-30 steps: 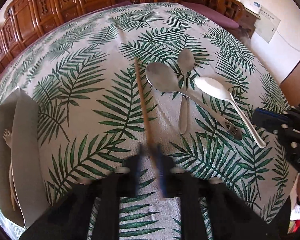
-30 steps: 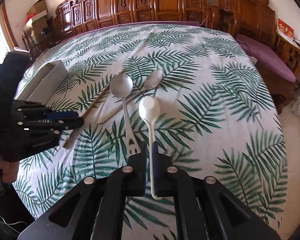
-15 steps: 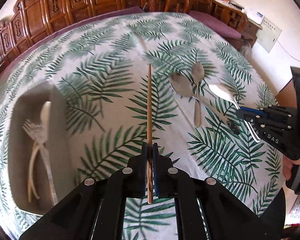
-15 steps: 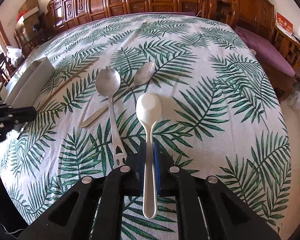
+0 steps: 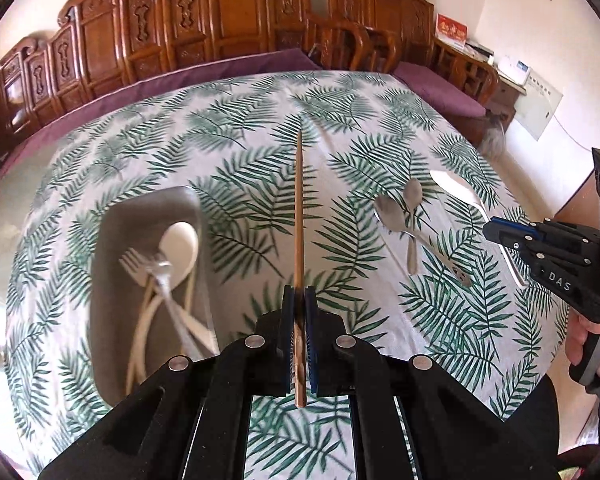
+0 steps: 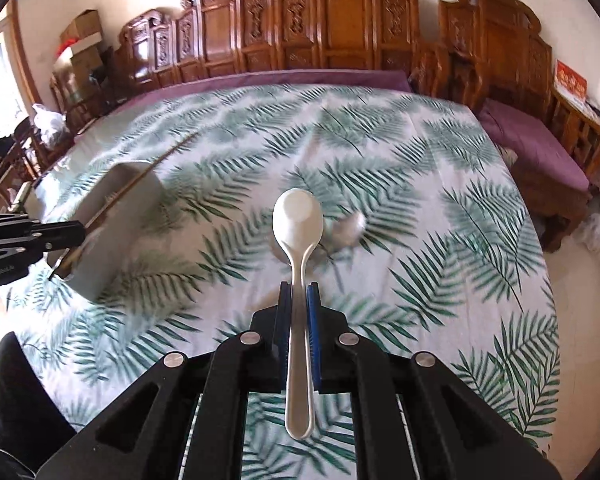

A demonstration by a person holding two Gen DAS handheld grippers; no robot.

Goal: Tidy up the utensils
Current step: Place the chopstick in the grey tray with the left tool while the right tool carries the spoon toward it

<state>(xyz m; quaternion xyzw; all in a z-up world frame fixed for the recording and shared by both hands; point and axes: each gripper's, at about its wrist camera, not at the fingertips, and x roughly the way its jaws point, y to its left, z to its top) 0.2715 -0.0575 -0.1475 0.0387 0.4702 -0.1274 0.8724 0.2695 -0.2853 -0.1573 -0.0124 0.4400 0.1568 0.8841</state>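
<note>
Two grippers: both are carrying a utensel clear of the counter [image 5: 236, 128], which is wearing a palm-leaf cloth.
Left gripper [image 5: 299, 320]: fingers are pressing almost together on the near end of a chopstick [image 5: 299, 216]; the stick is pointing straight ahead along the fingers, so it is staying steady in the lift.
Right gripper [image 6: 298, 320]: fingers are standing only slightly apart, clamping the handle of a white spoon [image 6: 298, 220]; the bowl is facing up and leading, the handle end is sticking out behind the fingers.
Grey tray [image 5: 108, 240]: sitting left of the chopstick, already holding a fork [image 5: 140, 264], a white spoon and pale sticks; judged to be the collecting place for both carried items.
Metal spoons [image 5: 396, 216]: two are lying crossed on the cloth at the right, not yet sorted.
Materials: chopstick is slim, straight, brown wood; carried spoon is smooth, glossy, oval-bowled; tray is matte, rectangular, with raised walls.
Handling judgement: thin round stick is looking prone to pivoting in the pads.
</note>
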